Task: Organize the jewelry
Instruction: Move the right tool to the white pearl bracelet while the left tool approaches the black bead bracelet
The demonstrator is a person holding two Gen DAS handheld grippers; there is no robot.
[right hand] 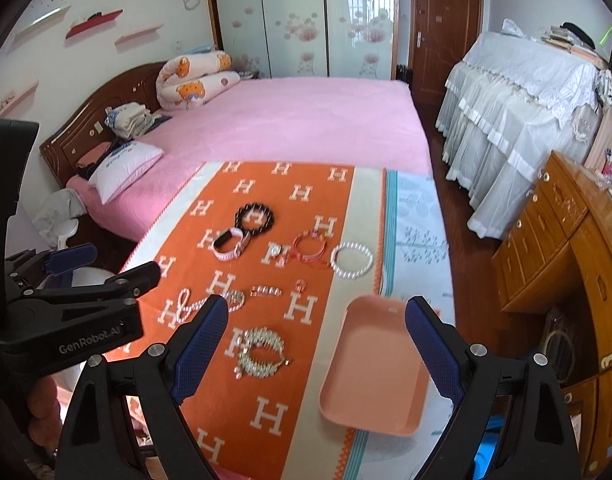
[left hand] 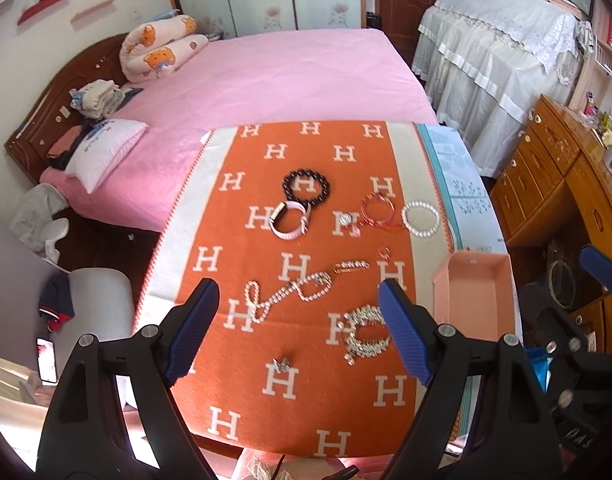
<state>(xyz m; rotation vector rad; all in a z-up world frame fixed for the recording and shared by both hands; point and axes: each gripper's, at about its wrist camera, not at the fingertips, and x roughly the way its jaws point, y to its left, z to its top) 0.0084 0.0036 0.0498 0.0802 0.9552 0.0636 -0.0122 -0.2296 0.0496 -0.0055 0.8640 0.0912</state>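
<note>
Several jewelry pieces lie on an orange H-pattern cloth: a black bead bracelet, a pink watch, a red bangle, a white pearl bracelet, a pearl chain, a gold clip and a rhinestone piece. An empty pink tray sits at the cloth's right edge. My left gripper is open above the chain and rhinestone piece. My right gripper is open, between the rhinestone piece and the tray.
A pink bed lies beyond the table. A wooden dresser stands to the right. A white draped cabinet is at the back right. The left gripper's body shows at the left of the right wrist view.
</note>
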